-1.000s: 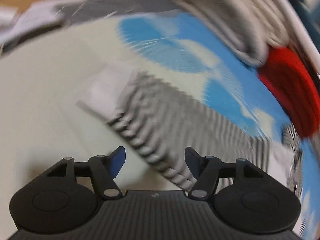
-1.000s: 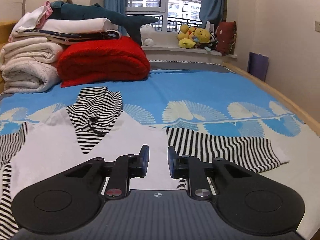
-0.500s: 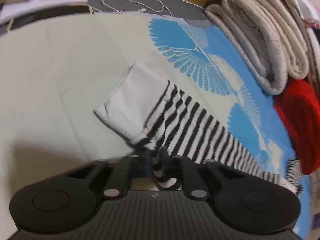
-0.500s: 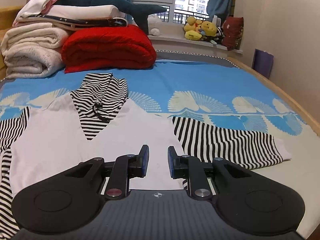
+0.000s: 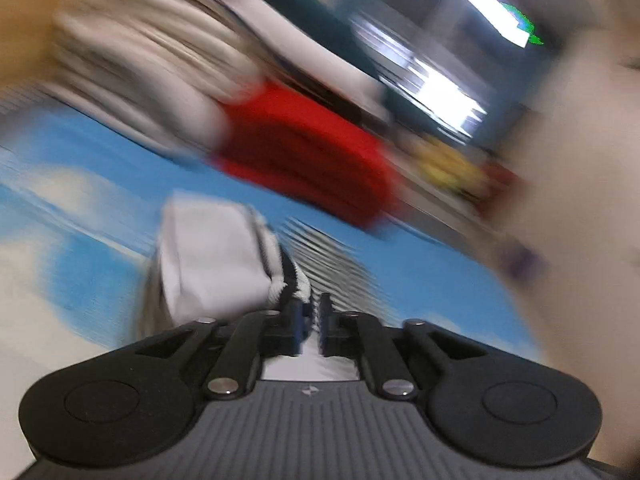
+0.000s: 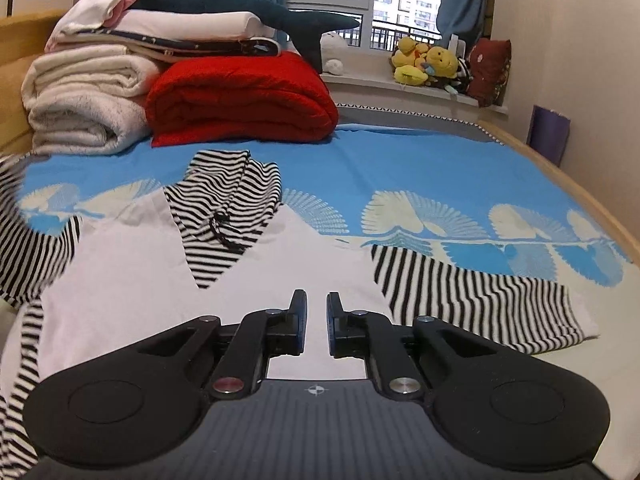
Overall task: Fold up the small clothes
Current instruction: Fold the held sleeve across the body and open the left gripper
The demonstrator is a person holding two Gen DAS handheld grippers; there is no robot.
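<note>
A small white top with black-striped sleeves and hood [image 6: 132,264] lies flat on the blue patterned bed sheet [image 6: 400,164]. My left gripper [image 5: 314,312] is shut on the left striped sleeve's white cuff [image 5: 212,256] and holds it lifted; that view is motion-blurred. The lifted left sleeve [image 6: 28,236] shows at the left edge of the right wrist view. My right gripper [image 6: 316,308] hovers low over the white body near the hem, jaws nearly closed with a narrow gap, holding nothing. The right striped sleeve [image 6: 472,296] lies spread out to its right.
Folded white blankets [image 6: 80,100], a red quilt [image 6: 240,100] and a plush shark [image 6: 240,4] are stacked at the head of the bed. Plush toys [image 6: 428,64] sit on the window sill. The wooden bed edge [image 6: 560,184] runs along the right.
My left gripper closed on the left sleeve's cuff and has swung it up and over toward the shirt body. The right gripper crept slightly forward over the shirt.
</note>
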